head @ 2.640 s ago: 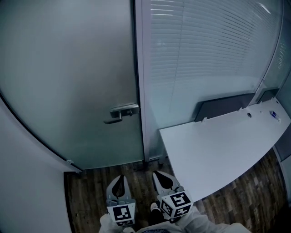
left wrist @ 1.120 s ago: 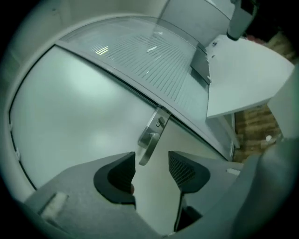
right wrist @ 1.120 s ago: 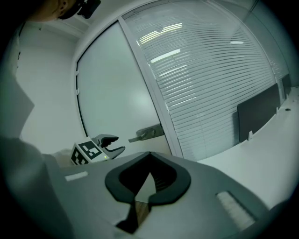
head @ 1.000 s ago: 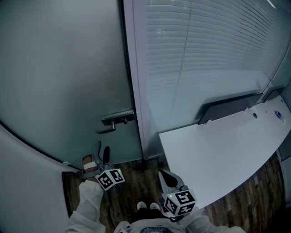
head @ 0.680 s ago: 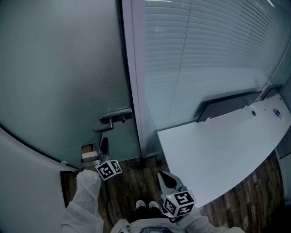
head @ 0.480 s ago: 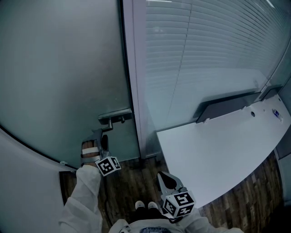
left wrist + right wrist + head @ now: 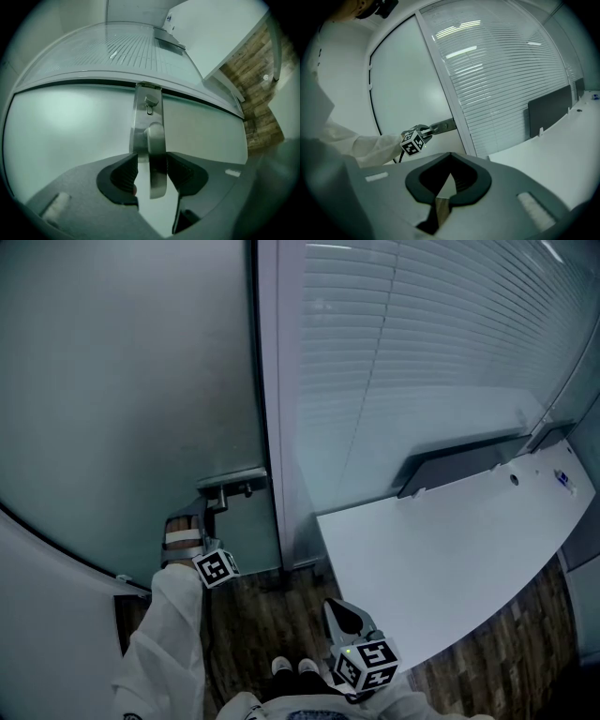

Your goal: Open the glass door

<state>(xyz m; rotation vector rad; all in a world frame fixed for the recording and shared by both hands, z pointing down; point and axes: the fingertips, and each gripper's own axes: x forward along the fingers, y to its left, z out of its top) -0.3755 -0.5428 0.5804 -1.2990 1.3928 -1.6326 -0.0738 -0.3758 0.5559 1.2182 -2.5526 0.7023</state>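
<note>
From the head view, a person is standing on a dark wooden floor [image 7: 267, 610] facing a frosted glass door [image 7: 122, 381], which is sitting closed in its frame. A white-sleeved arm [image 7: 169, 634] is reaching the left gripper [image 7: 199, 514] up to the metal door handle [image 7: 232, 482] at the door's right edge. The right gripper [image 7: 334, 607] is hanging low and close to the body, well apart from the door. A white desk [image 7: 450, 549] is standing to the right, beneath a glass wall covered by closed blinds [image 7: 422, 343].

In the left gripper view, the left gripper [image 7: 152, 159] is straddling the handle's lever [image 7: 157, 150], with one jaw on either side. The jaws have just been closing around it, yet a sliver of door is showing between one pad and the lever, so they are not clamping it. The handle's backplate [image 7: 140, 122] and a small lock [image 7: 149, 103] are lying beyond the jaws.

In the right gripper view, the right gripper [image 7: 451, 161] is resting with its jaw tips pressed together and nothing between them. Past it, the left gripper [image 7: 423, 132] is appearing at the door handle [image 7: 443, 125], against the glass door [image 7: 408, 79].
</note>
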